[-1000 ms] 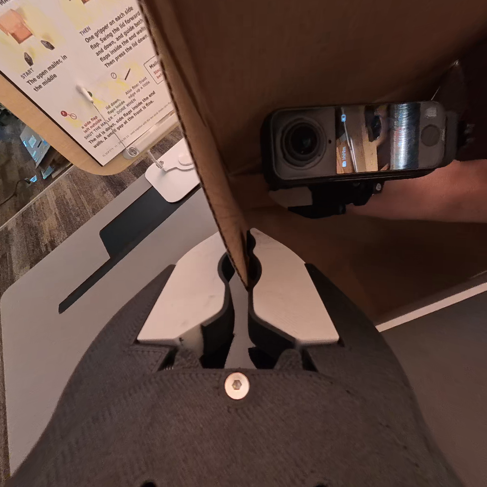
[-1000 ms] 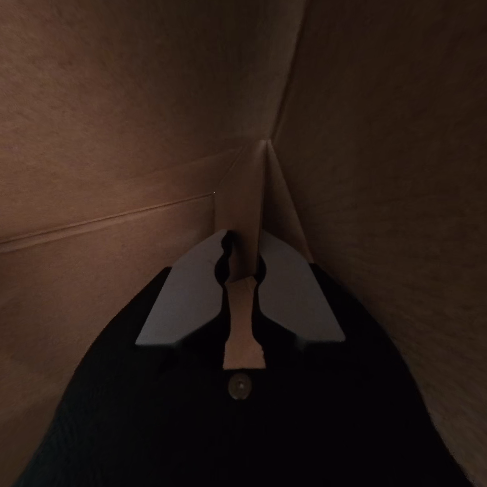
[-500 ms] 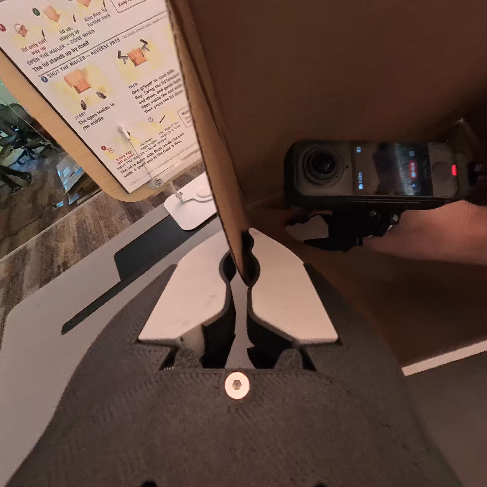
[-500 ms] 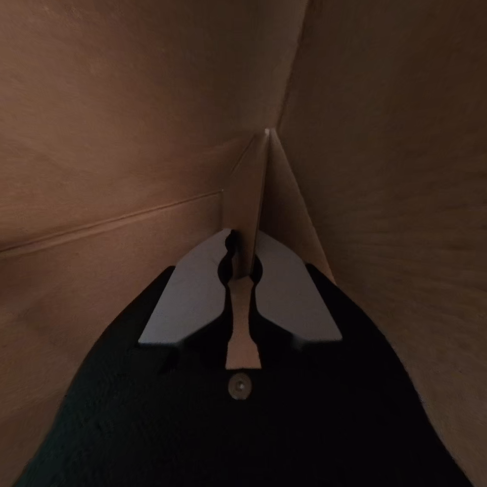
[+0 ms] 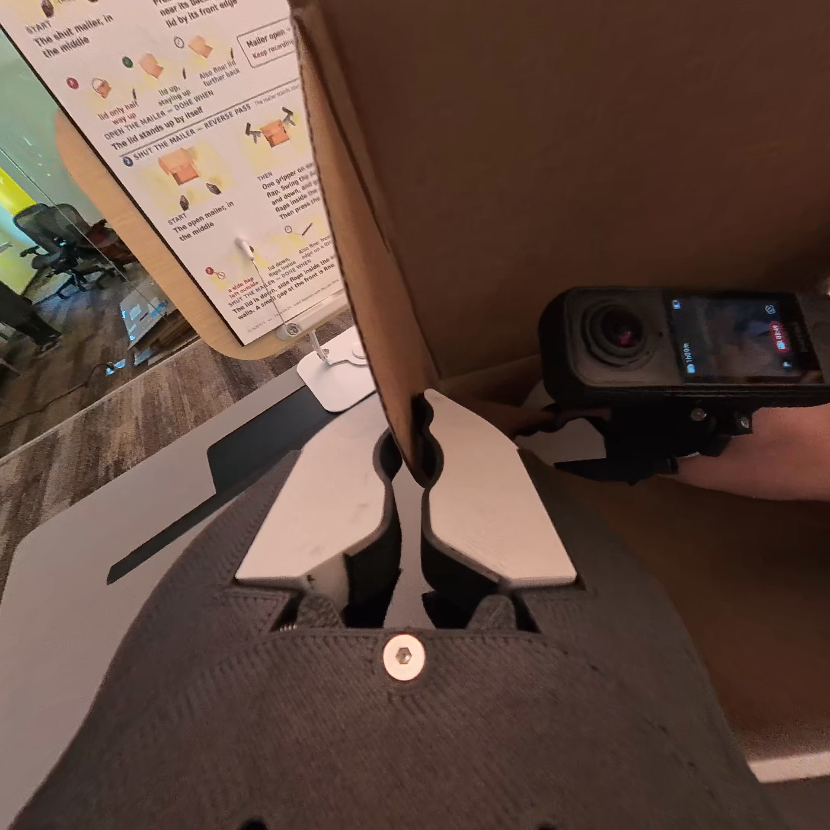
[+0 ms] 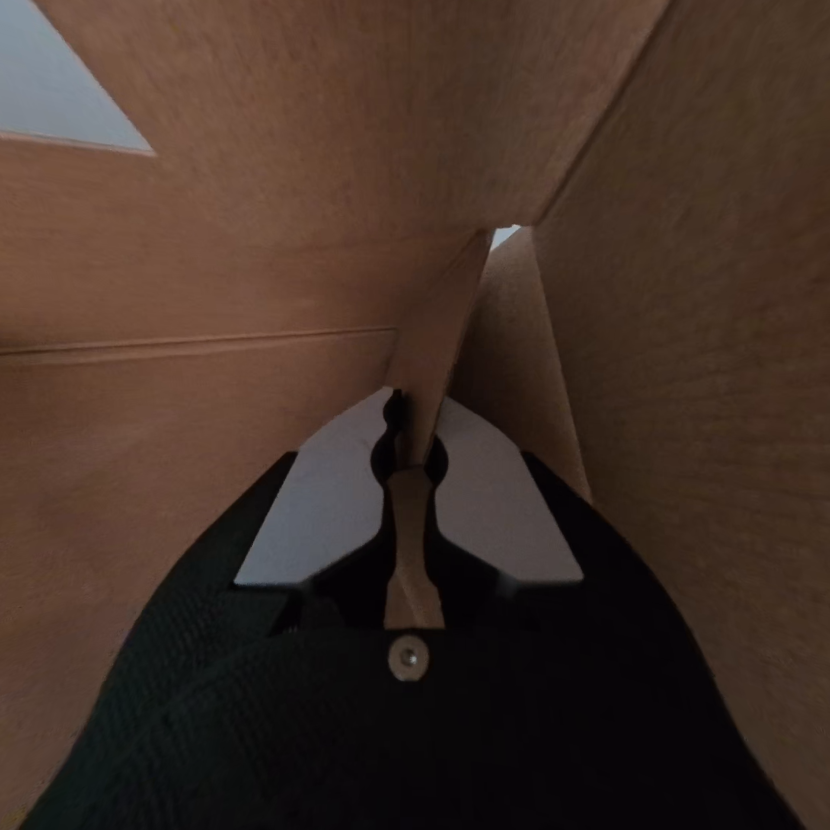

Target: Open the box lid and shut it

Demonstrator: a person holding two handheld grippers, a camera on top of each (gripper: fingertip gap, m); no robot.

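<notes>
While lid flaps sit pinched, left gripper (image 5: pixel 415 442) and right gripper (image 6: pixel 420 433) jaws clamped on cardboard.

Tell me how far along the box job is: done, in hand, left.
Done: the lid already stands raised, so the box is open. In hand: the left gripper is shut on the left side flap, and the right gripper is shut on the right side flap. Left: swing the lid down, tuck both flaps inside the walls and press it shut; daylight shows past the cardboard in the right wrist view.
</notes>
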